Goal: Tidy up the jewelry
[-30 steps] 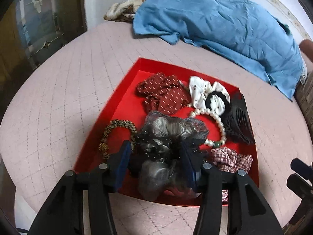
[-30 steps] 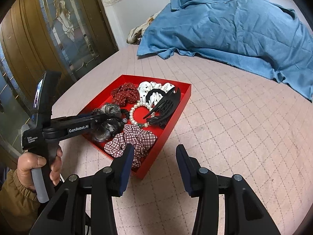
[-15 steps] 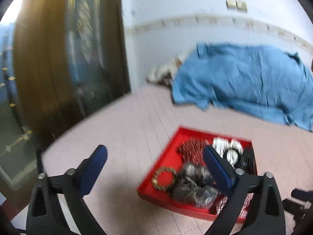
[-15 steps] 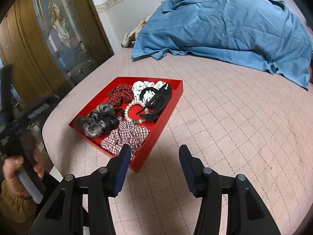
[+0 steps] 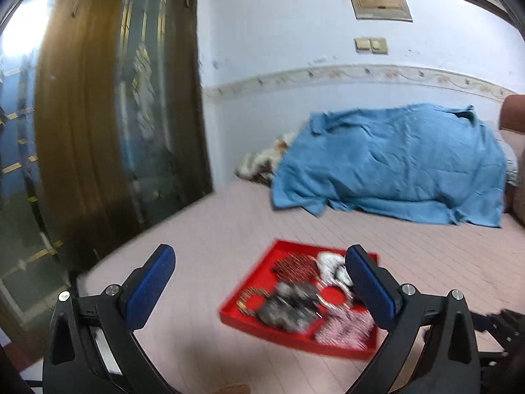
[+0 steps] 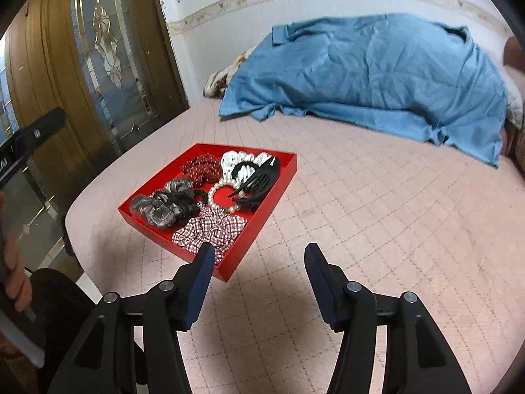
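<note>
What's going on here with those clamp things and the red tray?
A person is sorting hair accessories and jewelry with a hand-held gripper in each hand. Everything lies in the red tray on the pink bed: a grey scrunchie, a checked scrunchie, a pearl bracelet and a black claw clip. The left gripper is wide open and empty, back from the tray. The right gripper is opening, empty, just beside the tray.

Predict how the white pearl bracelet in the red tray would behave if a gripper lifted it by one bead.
The white pearl bracelet would probably droop rather than hold its ring shape, being strung beads. Its round, glossy pearls look slippery to pinch. It may snag the black claw clip touching it.
</note>
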